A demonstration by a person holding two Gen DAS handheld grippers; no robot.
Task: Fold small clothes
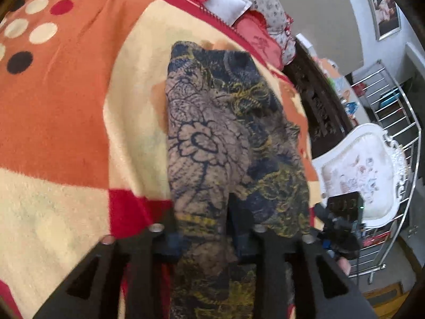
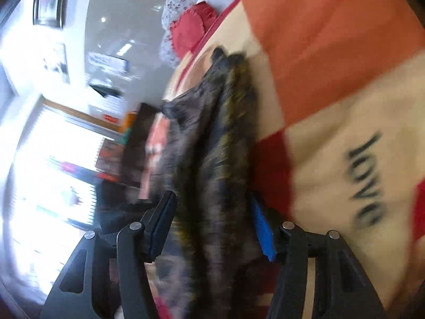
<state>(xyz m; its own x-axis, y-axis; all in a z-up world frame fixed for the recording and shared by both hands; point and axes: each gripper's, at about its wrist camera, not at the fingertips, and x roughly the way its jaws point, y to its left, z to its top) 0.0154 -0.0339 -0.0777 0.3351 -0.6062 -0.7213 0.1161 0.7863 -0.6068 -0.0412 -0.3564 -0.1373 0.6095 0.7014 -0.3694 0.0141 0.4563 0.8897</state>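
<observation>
Left wrist view only: sharp floral print on garment, lying on bed blanket, long axis running away from left gripper, narrowly parted around its near end. Right wrist view, blurred: right gripper wide, cloth between, unpinched.

free: blanket left of garment | blocked: pillows beyond

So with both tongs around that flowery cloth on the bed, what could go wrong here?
The right tongs stand wide around the patterned garment, so it may slip free and unfold. The left tongs might pinch the orange blanket underneath along with it. The garment also lies near the bed's edge and could slide off.
</observation>
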